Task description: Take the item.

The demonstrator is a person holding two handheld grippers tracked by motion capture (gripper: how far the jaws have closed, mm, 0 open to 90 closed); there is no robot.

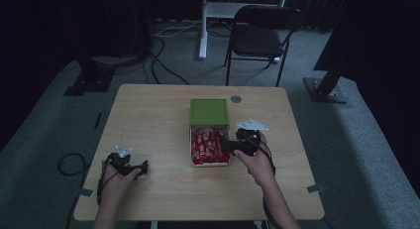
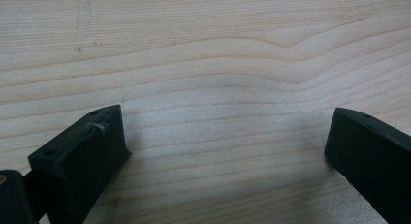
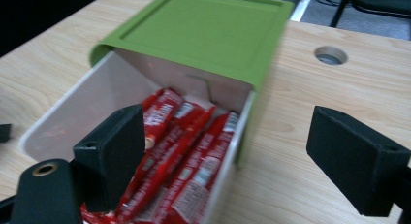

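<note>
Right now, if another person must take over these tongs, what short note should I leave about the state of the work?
Left tongs: open, holding nothing, resting low over the bare table at the near left.
Right tongs: open, holding nothing, at the right wall of the drawer, one jaw over the contents.
Things: the white drawer stands pulled out from its green case at the table's middle, and red snack packets lie inside it.
Done: the drawer is open.
Left: no packet is gripped yet. Probably the next step is to pick one out or to push the drawer shut; I cannot tell which.
</note>
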